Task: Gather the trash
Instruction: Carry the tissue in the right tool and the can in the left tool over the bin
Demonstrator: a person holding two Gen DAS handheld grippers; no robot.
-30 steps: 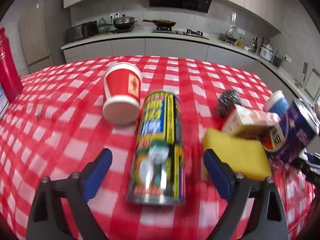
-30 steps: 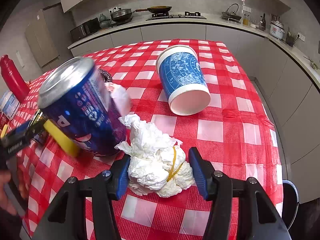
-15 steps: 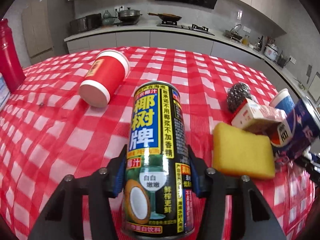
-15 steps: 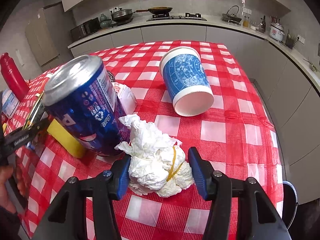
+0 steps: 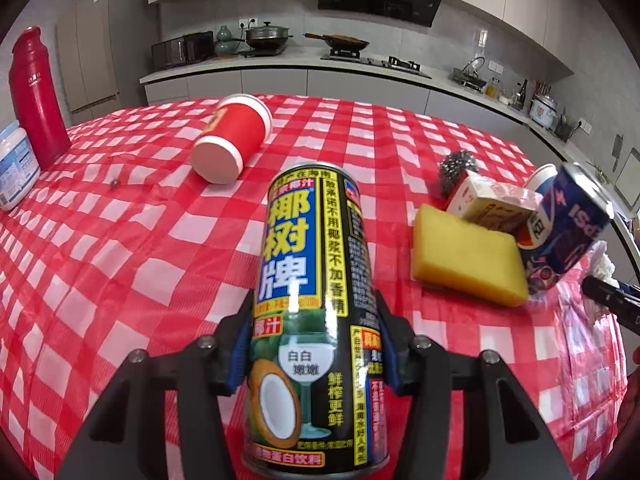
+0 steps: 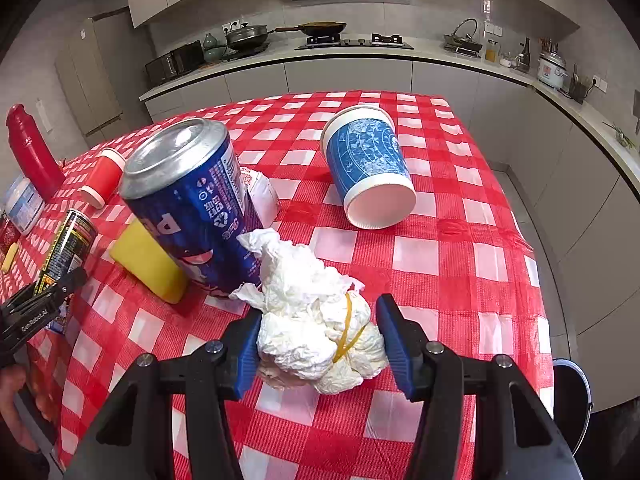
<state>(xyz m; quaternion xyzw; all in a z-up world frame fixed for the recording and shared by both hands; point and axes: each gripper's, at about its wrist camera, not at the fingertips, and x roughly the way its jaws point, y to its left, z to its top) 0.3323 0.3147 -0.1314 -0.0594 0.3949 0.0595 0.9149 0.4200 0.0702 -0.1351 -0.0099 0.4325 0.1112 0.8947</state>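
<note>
My left gripper (image 5: 310,344) is shut on a black and yellow coconut drink can (image 5: 312,312) and holds it tilted above the red checked tablecloth (image 5: 120,248). The can also shows in the right wrist view (image 6: 68,246). My right gripper (image 6: 316,340) is shut on a crumpled white paper wad (image 6: 312,320) with a yellow rubber band, resting on the cloth. A blue soda can (image 6: 192,200) leans just behind the wad. A blue paper cup (image 6: 368,168) and a red paper cup (image 5: 232,140) lie on their sides.
A yellow sponge (image 5: 468,256), a small carton (image 5: 488,204) and a steel scourer (image 5: 456,168) sit by the blue can. A red bottle (image 5: 34,96) and a white tub (image 5: 14,168) stand at the far left. A dark bin (image 6: 572,396) is beyond the table's right edge.
My left gripper closed on the coconut drink can and lifted it off the cloth, tilting it up. The right gripper stayed closed on the paper wad, with little movement.
</note>
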